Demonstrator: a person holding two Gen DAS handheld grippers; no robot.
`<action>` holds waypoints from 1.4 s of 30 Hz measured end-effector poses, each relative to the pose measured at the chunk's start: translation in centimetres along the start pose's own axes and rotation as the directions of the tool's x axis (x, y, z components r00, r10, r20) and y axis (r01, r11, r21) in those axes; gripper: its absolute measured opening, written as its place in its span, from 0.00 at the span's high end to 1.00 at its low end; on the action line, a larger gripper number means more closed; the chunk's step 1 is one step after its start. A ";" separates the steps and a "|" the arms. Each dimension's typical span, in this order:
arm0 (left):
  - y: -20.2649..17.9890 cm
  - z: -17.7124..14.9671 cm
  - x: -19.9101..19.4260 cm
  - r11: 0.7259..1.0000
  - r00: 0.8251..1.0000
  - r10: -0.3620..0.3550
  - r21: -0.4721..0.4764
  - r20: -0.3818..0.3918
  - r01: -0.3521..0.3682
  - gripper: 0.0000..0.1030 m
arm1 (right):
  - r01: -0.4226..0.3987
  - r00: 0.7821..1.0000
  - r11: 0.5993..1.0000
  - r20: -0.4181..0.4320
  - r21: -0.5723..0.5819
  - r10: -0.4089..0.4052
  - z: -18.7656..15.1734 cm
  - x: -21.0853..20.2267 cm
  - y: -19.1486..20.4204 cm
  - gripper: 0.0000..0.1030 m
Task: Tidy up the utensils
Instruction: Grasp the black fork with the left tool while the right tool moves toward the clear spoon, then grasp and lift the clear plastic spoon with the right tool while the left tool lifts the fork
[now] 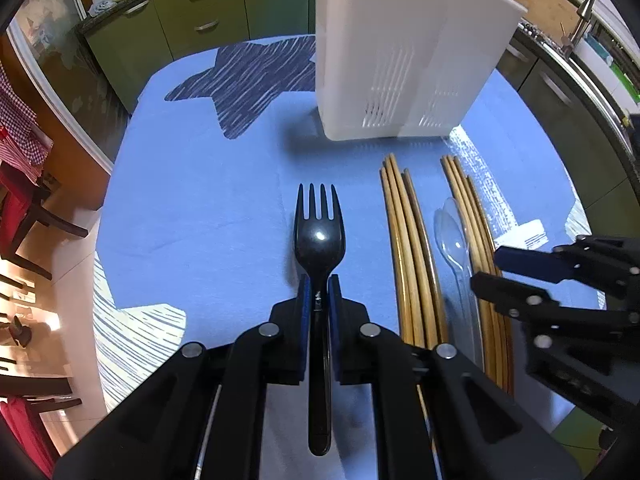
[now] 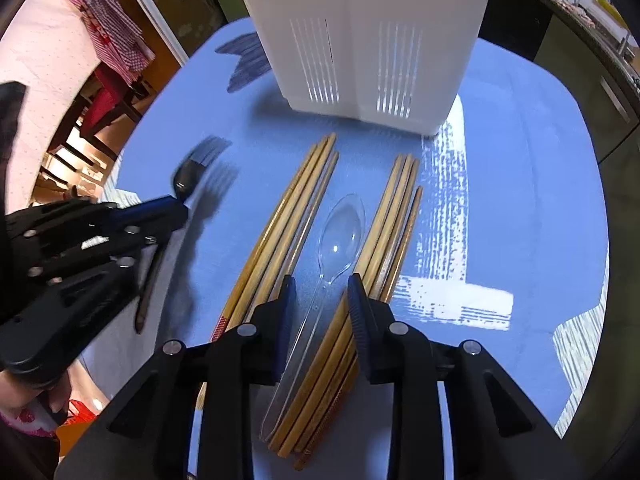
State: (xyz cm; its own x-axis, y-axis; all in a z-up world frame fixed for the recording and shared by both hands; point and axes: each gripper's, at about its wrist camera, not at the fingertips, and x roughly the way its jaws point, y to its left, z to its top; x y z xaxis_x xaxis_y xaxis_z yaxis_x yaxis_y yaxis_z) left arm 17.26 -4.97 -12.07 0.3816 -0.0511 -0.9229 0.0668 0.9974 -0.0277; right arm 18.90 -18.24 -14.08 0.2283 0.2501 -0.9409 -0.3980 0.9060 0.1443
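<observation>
Between closed left hand-held gripper (image 1: 319,294) pads: black fork (image 1: 319,236).

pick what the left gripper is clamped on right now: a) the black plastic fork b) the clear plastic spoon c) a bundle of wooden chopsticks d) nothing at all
a: in the left wrist view the left gripper has its blue pads shut on the handle of the black plastic fork, while the clear plastic spoon lies on the blue tablecloth between the two bundles of wooden chopsticks.
</observation>
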 end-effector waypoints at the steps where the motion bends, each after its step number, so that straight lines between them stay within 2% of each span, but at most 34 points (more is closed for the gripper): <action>1: 0.2 0.2 -0.1 1.000 1.000 -0.001 0.000 0.006 0.001 0.91 | 0.002 1.000 1.000 -0.011 0.002 -0.002 0.0 0.3 0.0 0.75; 5: -0.1 -1.0 -0.9 1.000 1.000 -0.007 0.000 0.021 0.007 0.91 | 0.007 0.999 1.000 -0.038 0.003 -0.007 0.0 1.0 0.2 0.85; 15: -0.6 -1.4 -2.1 1.000 0.999 -0.018 0.013 0.045 0.018 0.91 | 0.010 0.995 1.000 -0.102 0.030 -0.007 0.5 2.8 0.6 0.85; 19: -0.9 -1.3 -2.4 0.999 0.998 -0.023 0.023 0.053 0.022 0.91 | 0.036 0.993 0.999 -0.110 0.020 -0.033 1.0 3.3 1.2 0.85; 23: -1.0 -1.3 -2.7 0.999 0.998 -0.028 0.024 0.063 0.026 0.91 | 0.061 0.995 0.998 -0.084 0.001 -0.060 1.1 3.4 1.7 0.87; 28: -0.8 -1.4 -3.2 0.999 0.997 -0.037 0.022 0.066 0.035 0.91 | -0.034 0.999 0.999 -0.001 0.035 0.034 0.3 1.7 1.1 0.91; 31: -0.8 -1.2 -4.2 0.998 0.995 -0.059 0.020 0.079 0.058 0.91 | -0.093 0.993 0.994 0.080 0.051 0.089 0.0 -0.7 0.3 0.91; 35: -1.1 -0.1 -7.5 0.995 0.984 -0.096 0.029 0.150 0.092 0.91 | -0.154 0.967 0.987 0.213 0.054 0.139 -0.6 -5.2 -0.8 0.91; 36: -1.4 0.3 -8.5 0.994 0.979 -0.104 0.035 0.176 0.099 0.91 | -0.167 0.952 0.985 0.270 0.053 0.147 -0.7 -6.9 -1.1 0.91; 38: -1.8 1.8 -10.7 0.991 0.962 -0.131 0.046 0.241 0.124 0.91 | -0.171 0.928 0.984 0.345 0.053 0.143 -0.9 -9.5 -1.9 0.91; 40: -2.2 3.4 -12.7 0.989 0.940 -0.147 0.051 0.308 0.138 0.91 | -0.170 0.890 0.984 0.437 0.057 0.128 -0.8 -12.2 -2.7 0.91; 41: -2.4 4.5 -13.8 0.988 0.923 -0.156 0.054 0.351 0.146 0.91 | -0.168 0.871 0.984 0.476 0.055 0.122 -0.6 -13.5 -3.0 0.91; 42: -2.6 5.6 -14.6 0.987 0.908 -0.159 0.055 0.389 0.149 0.91 | -0.168 0.862 0.984 0.492 0.052 0.121 -0.5 -14.4 -3.5 0.91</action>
State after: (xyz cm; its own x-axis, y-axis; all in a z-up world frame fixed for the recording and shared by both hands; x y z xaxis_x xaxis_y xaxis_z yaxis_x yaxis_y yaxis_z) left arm 16.64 -7.07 3.65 0.6941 -0.2245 -0.6839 0.1735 0.9743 -0.1437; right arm 16.58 -25.14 -1.18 0.5862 0.4935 -0.6425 -0.3838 0.8676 0.3162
